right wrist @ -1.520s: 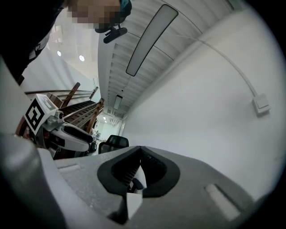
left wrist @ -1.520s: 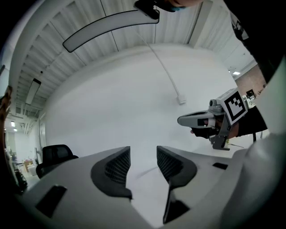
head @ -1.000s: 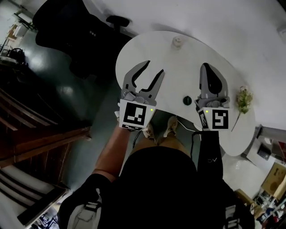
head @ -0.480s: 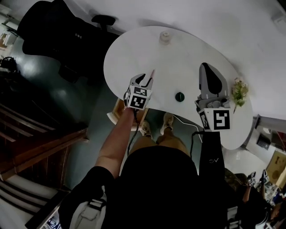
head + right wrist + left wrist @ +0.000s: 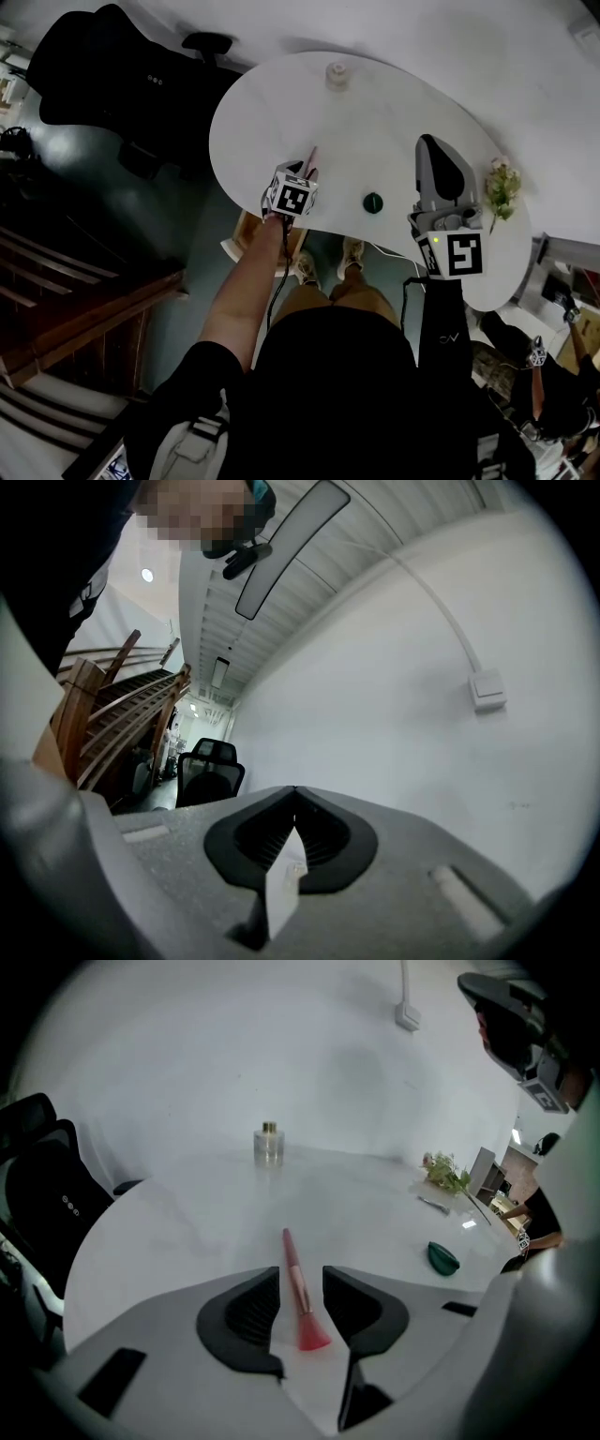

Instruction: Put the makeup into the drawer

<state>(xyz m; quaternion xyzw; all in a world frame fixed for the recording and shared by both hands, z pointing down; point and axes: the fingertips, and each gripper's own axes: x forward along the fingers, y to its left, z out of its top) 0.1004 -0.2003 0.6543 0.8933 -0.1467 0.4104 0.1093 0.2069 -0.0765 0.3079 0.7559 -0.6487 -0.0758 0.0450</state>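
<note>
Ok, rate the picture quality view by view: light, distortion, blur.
Head view: heavy fisheye bend; the white table is bright, the floor and the person's torso dark. Left gripper view: dark corners, even light, the pink brush sharp between the jaws. Right gripper view: curved wall, bright ceiling lamps.

No word or number can be read clearly. The cube [image 5: 292, 199] on the left claw [image 5: 300, 1283] and the one on the right claw [image 5: 294, 794] carry only black-and-white square patterns. A small white logo [image 5: 443, 336] on the dark sleeve [image 5: 439, 305] is too small to read.
</note>
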